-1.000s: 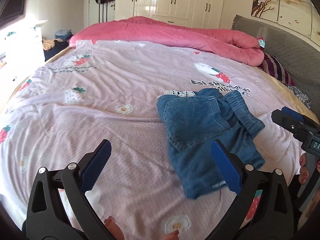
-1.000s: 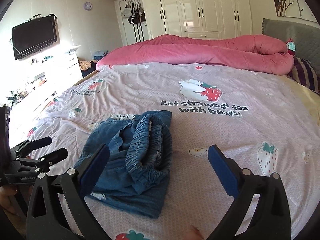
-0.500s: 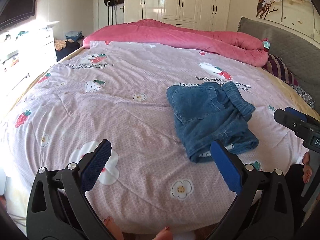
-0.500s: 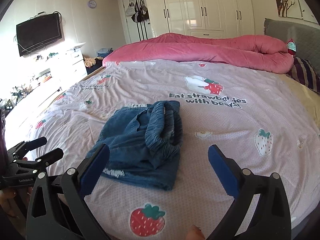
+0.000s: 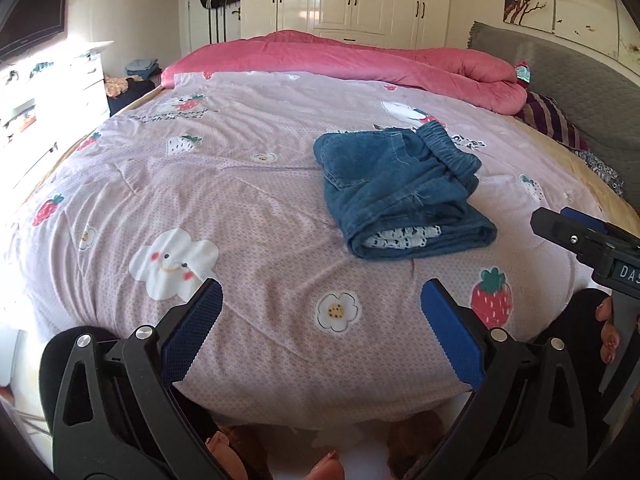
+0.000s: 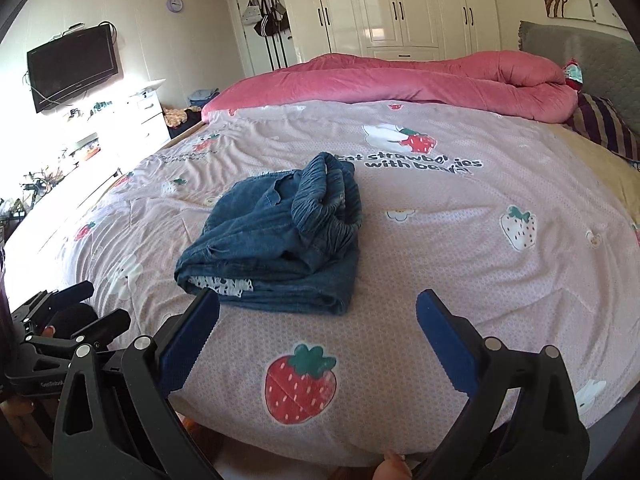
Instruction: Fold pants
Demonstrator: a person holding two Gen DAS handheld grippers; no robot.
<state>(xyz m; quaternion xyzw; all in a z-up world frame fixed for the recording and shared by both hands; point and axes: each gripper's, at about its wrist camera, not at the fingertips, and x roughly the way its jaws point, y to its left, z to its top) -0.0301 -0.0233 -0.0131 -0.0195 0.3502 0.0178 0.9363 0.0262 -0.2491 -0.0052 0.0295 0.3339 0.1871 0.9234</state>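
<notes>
Standing back from the bed, both grippers have pulled away from the pants compared with a second ago, when they hovered right over the denim. Now the bed's near edge shows beneath them, and the folded bundle sits farther up the pink strawberry quilt.

The pants lie as a compact blue stack toward the middle of the bed, on the quilt, just in front of the printed lettering. The elastic waistband is bunched on top at the far end of the stack, and a strip of white patterned lining peeks from the fold nearest the bed's edge. The bundle looks much as it did before, untouched and in the same spot on the quilt.

The left gripper is spread wide with nothing between its blue pads, held off the bed's near edge. The right gripper is likewise splayed and empty, also off that edge, with a big printed strawberry between its fingers. From the left wrist view the right gripper's black body pokes in beside the bed, with a hand under it, though only painted fingertips show clearly. A rolled pink duvet lies along the far side of the bed.
</notes>
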